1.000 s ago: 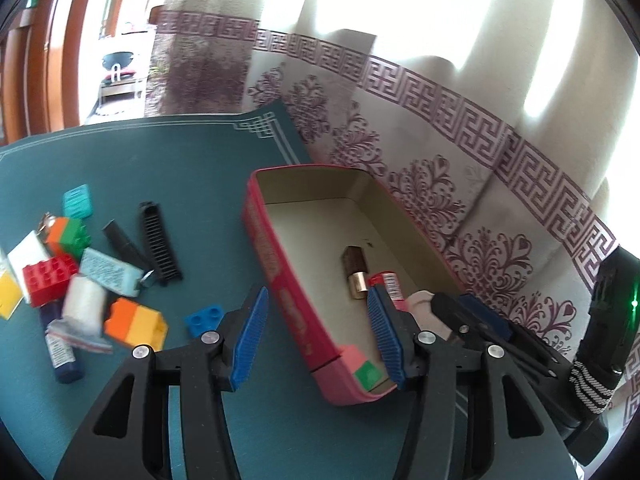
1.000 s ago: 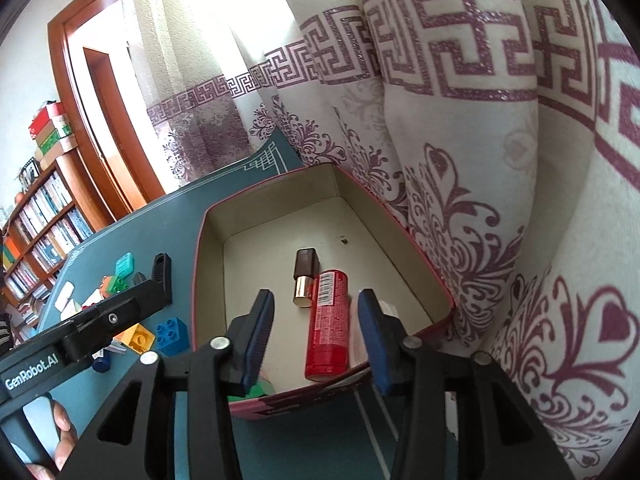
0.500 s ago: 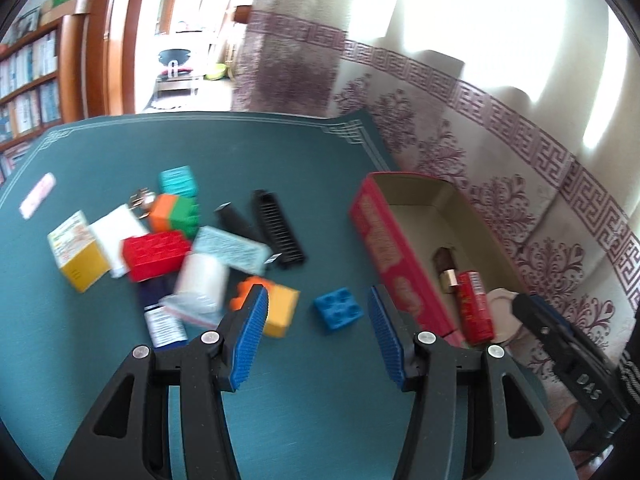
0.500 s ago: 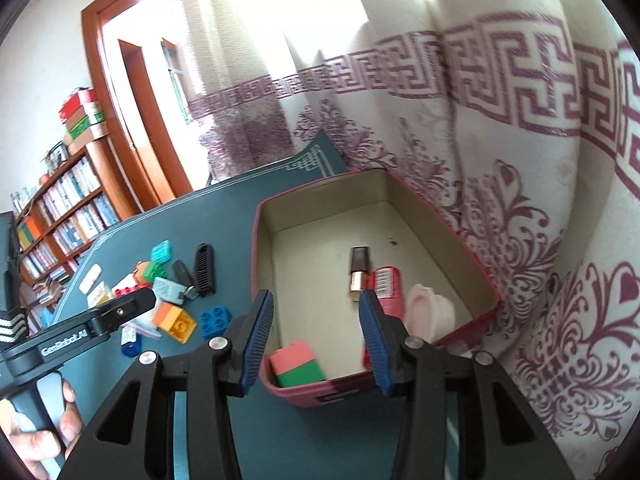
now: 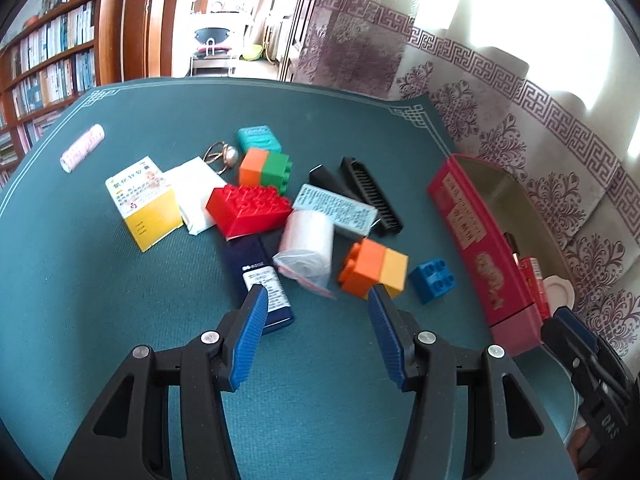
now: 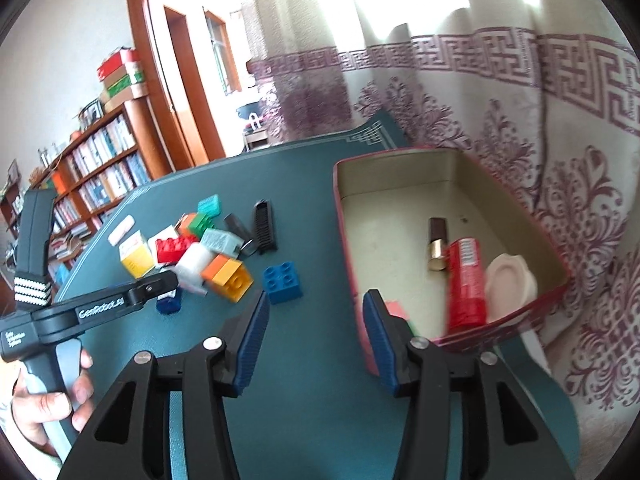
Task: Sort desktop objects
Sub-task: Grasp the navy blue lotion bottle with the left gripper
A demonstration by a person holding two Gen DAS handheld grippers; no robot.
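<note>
The left gripper (image 5: 316,300) hangs half open and empty over the green mat (image 5: 120,300), its fingertips just below the clutter pile (image 5: 280,216) at frame centre. The right gripper (image 6: 314,306), jaws just widened and holding nothing, sits at the near left corner of the red box (image 6: 344,232), right of centre.

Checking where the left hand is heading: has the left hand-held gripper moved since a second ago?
Yes. The left hand-held gripper has swung away from the red box, which it straddled earlier, leftward over the green mat toward the pile of blocks.
</note>
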